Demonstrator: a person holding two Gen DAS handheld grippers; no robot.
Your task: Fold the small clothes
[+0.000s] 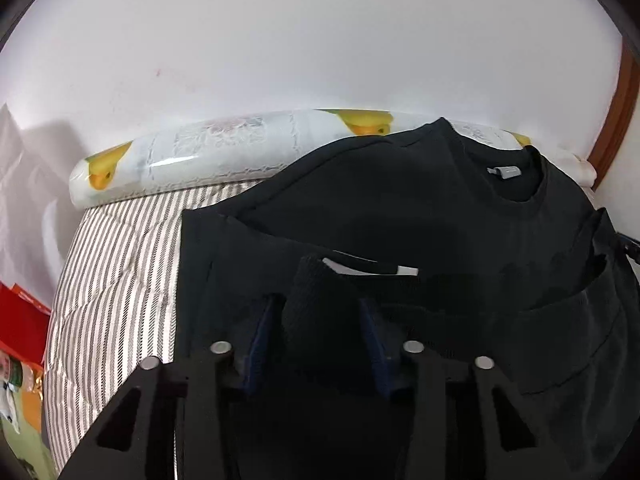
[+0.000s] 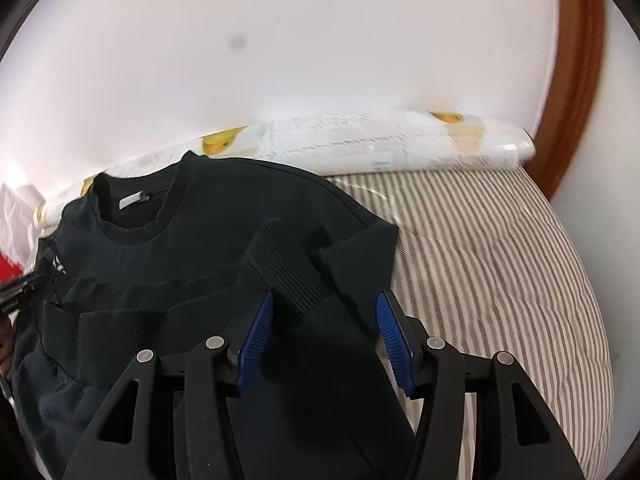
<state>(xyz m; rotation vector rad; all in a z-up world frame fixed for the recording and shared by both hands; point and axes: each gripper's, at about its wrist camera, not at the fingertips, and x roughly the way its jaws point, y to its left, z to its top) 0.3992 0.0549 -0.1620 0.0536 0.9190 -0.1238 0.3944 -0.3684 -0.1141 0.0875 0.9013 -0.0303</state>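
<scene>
Striped bedding lies bare beyond sweater's edge.

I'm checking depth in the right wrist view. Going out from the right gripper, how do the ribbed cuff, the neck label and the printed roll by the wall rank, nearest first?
From the right gripper:
1. Ribbed cuff, between its fingers.
2. Neck label, up left inside the collar.
3. Printed roll, farthest, along the wall.

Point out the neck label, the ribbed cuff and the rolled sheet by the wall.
neck label [image 2: 134, 201], right wrist view, middle of the label
ribbed cuff [image 2: 286, 264], right wrist view, ribbed face
rolled sheet [image 1: 208, 152], left wrist view, middle of the roll
</scene>
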